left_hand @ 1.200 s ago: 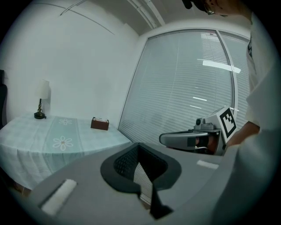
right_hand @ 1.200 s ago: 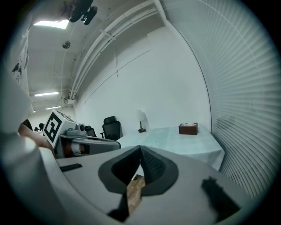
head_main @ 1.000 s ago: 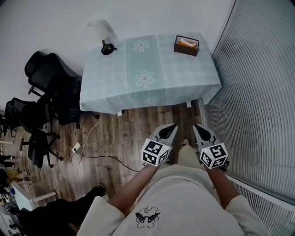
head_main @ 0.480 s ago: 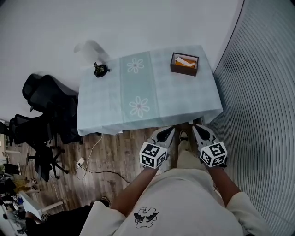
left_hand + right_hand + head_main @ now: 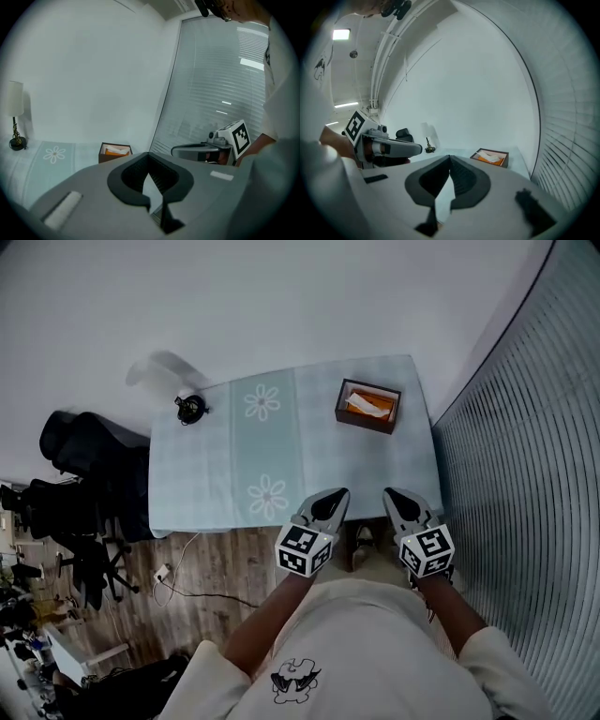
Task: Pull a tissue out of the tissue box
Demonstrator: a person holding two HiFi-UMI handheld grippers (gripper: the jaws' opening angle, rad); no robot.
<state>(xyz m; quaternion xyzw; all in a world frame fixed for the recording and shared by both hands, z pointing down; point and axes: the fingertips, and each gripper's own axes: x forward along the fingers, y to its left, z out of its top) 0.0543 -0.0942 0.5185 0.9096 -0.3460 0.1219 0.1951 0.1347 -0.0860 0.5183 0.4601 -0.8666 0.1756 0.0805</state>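
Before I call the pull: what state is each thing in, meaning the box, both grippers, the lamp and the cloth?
tissue box: upright on the table, top open, white tissue showing, untouched.
left gripper: shut, empty, short of the box.
right gripper: shut, empty, short of the box.
lamp: upright at the far left corner.
tablecloth: spread flat, draped over the edges.
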